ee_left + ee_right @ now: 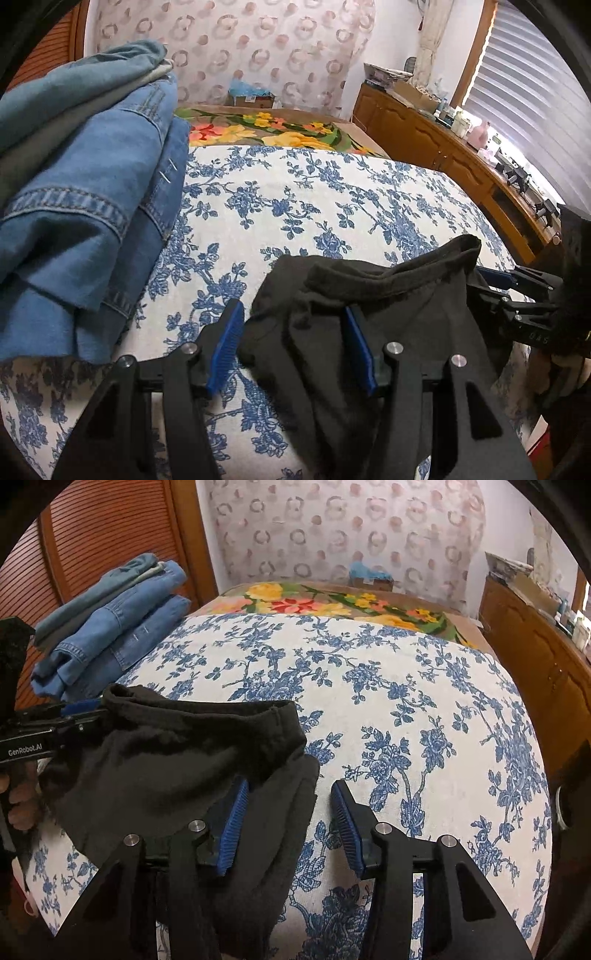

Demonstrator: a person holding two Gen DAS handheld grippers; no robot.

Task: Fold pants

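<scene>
Black pants (369,306) hang bunched over the bed with the blue floral cover (295,206), their waistband on top. They also show in the right wrist view (166,760). My left gripper (295,332) is open; cloth drapes between its jaws and over its right blue pad (360,350). My right gripper (290,808) is open; cloth drapes over its left pad (232,830) and hangs into the gap. Each gripper shows at the edge of the other's view, the right one (517,295) and the left one (48,727).
A stack of folded blue jeans (110,627) lies at the bed's far left, close to my left gripper (85,184). A yellow floral blanket (332,602) lies at the head. A wooden cabinet (443,147) with clutter runs along the right side.
</scene>
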